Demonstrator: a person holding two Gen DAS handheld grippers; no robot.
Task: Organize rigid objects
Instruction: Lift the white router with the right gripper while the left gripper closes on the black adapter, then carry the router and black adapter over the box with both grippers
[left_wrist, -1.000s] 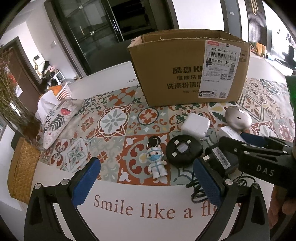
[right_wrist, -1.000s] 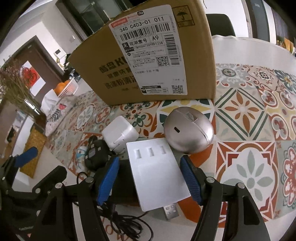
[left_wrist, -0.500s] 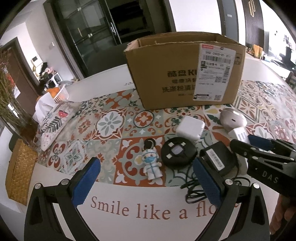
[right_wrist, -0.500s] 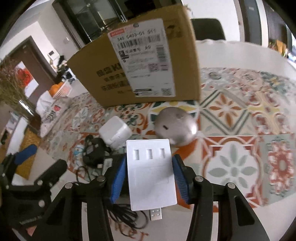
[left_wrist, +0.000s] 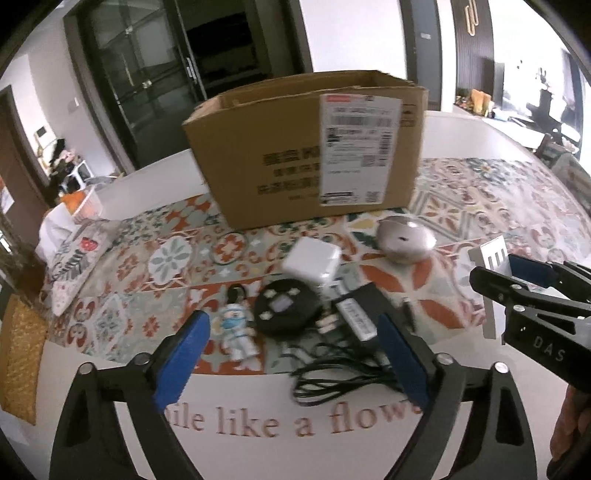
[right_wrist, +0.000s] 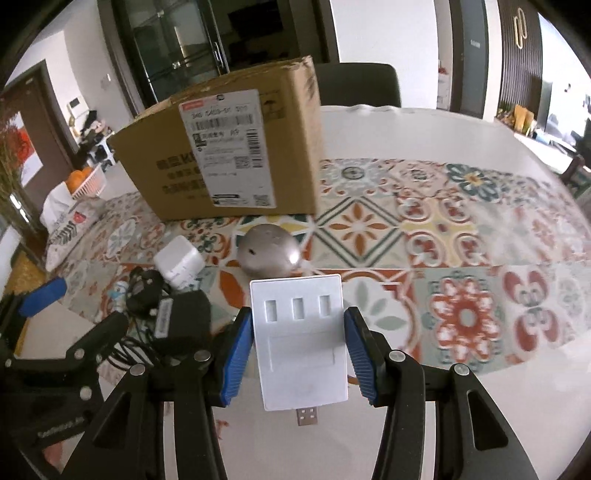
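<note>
My right gripper (right_wrist: 298, 349) is shut on a flat white USB hub (right_wrist: 301, 343) and holds it above the table; the hub's edge also shows in the left wrist view (left_wrist: 489, 258). My left gripper (left_wrist: 291, 358) is open and empty above a small doctor figurine (left_wrist: 239, 330), a round black device (left_wrist: 286, 306) and a black power adapter (left_wrist: 364, 319) with tangled cable. A white charger cube (left_wrist: 313, 260) and a silver oval mouse (left_wrist: 405, 240) lie behind them. An open cardboard box (left_wrist: 310, 155) stands at the back.
A patterned tile mat (right_wrist: 443, 240) covers the table, with a white strip bearing lettering (left_wrist: 280, 421) at the near edge. A floral pillow (left_wrist: 70, 266) lies at the left. A dark chair (right_wrist: 358, 83) stands behind the box.
My right gripper closed on the white USB hub and lifted it off the table. Both grippers have pulled back and up, so the objects and box look smaller.
</note>
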